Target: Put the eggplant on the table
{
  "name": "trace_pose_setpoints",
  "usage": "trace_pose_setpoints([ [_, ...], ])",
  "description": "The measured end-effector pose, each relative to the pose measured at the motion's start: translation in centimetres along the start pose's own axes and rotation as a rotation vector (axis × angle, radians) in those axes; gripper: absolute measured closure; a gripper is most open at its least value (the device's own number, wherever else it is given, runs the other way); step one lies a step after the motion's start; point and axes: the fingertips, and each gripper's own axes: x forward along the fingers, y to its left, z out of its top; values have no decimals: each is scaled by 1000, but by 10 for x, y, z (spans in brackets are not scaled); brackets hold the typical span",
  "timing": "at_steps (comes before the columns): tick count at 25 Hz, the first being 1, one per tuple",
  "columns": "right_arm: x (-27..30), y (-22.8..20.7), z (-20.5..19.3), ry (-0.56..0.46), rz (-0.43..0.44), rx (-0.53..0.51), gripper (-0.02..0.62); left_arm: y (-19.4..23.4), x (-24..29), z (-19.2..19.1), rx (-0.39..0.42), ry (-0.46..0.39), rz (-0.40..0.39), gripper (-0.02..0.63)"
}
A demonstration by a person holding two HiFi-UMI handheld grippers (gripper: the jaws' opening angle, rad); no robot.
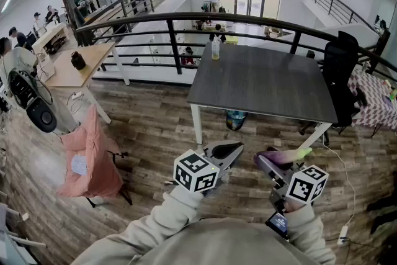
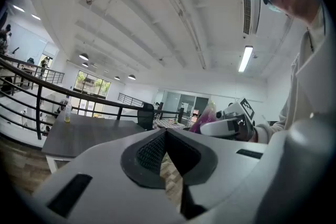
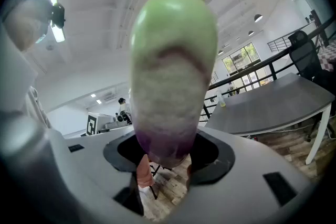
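Note:
The eggplant (image 3: 173, 60) is purple at its base and pale green toward its stem. It stands out from my right gripper (image 3: 167, 157), whose jaws are shut on its purple end. In the head view the eggplant (image 1: 282, 157) points up and right from the right gripper (image 1: 273, 166), held over the wooden floor in front of the dark grey table (image 1: 267, 80). My left gripper (image 1: 228, 151) hangs beside it on the left, jaws shut with nothing between them; in its own view the left gripper (image 2: 165, 136) looks toward the table (image 2: 89, 134).
A small bottle (image 1: 215, 48) stands at the table's far left edge. A black office chair (image 1: 338, 65) is at the table's right end. A chair draped in pink cloth (image 1: 93, 158) stands on the floor to the left. A black railing (image 1: 186, 25) runs behind the table.

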Motion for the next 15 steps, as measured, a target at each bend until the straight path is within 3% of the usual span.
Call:
trace_pose_setpoints([
  [7,8,5,-1,8,23,-2,359,-8,0,0,14,6,-45,604],
  [15,0,-2,12,-3,-6,-4,357,-7,-1,16,21,-25,-23,604],
])
